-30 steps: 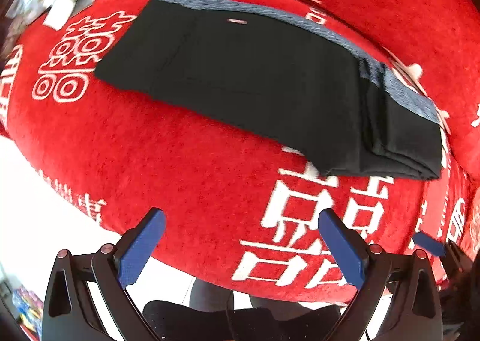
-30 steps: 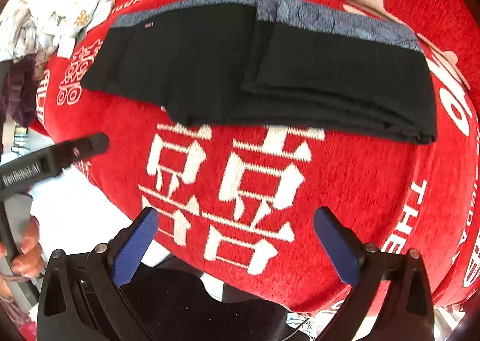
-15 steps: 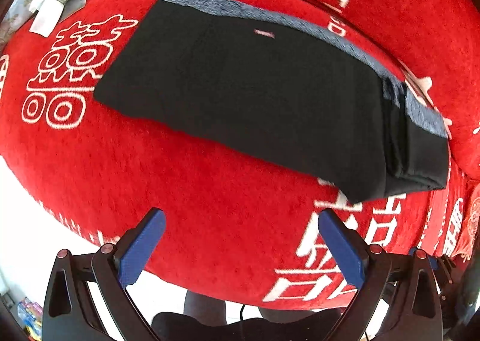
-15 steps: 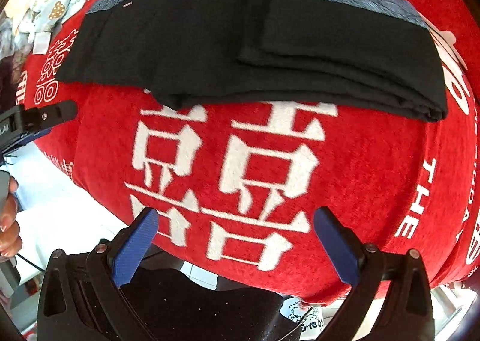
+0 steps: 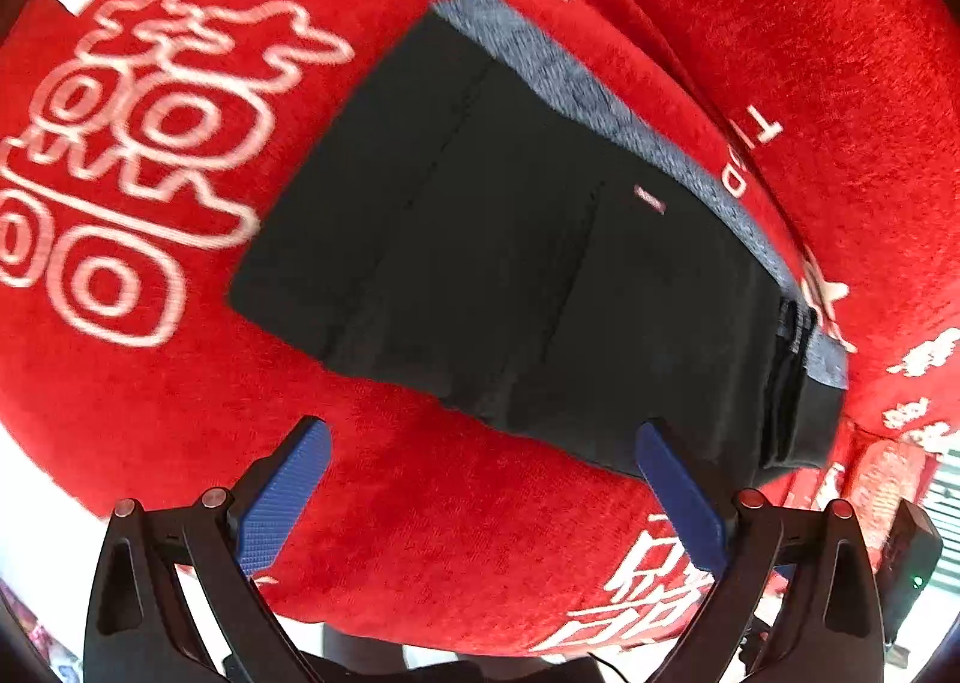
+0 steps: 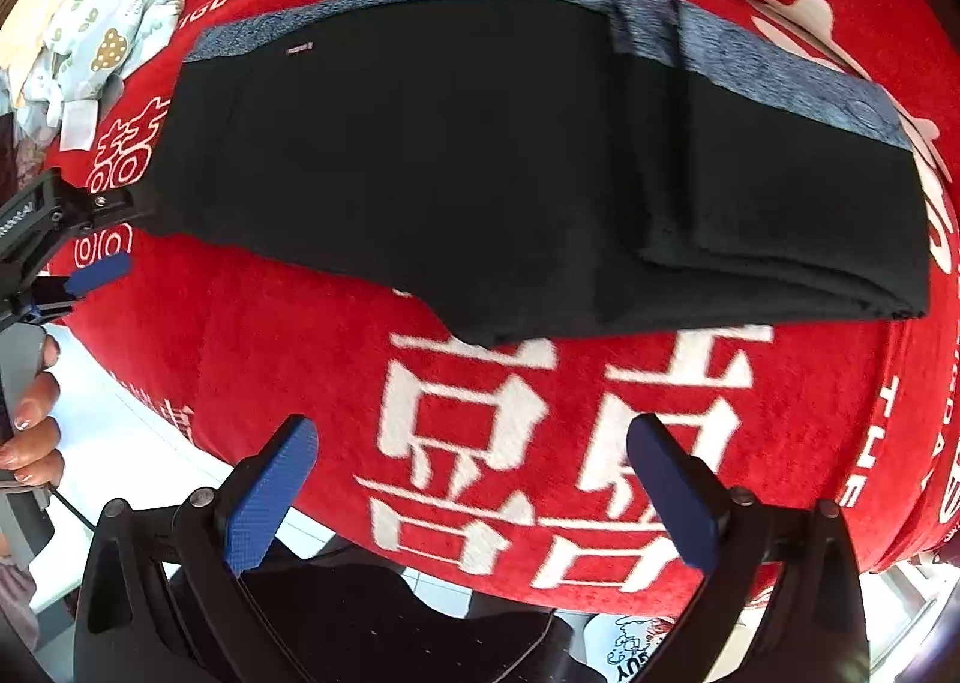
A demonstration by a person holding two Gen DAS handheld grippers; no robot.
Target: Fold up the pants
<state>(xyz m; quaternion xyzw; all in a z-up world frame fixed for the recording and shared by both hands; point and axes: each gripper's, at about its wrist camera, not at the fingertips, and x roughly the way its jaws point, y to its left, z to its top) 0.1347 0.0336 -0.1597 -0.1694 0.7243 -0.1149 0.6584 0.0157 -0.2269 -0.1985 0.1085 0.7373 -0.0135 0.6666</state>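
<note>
Your left hand-held gripper [image 5: 477, 464], jaws spread and empty, has closed in on the pants' [image 5: 528, 263] near edge; they lie part-folded on the red blanket [image 5: 420, 503], ready for another fold. Your right hand-held gripper [image 6: 474, 464] hangs back, also spread.

Pants [image 6: 480, 173] lie flat on blanket [image 6: 480, 443], right end folded over onto itself. Crumpled cloth [image 6: 90, 35] behind-left of pants. Left gripper [image 6: 90, 239] at pants' left edge; right gripper [image 6: 474, 479] before pants.
</note>
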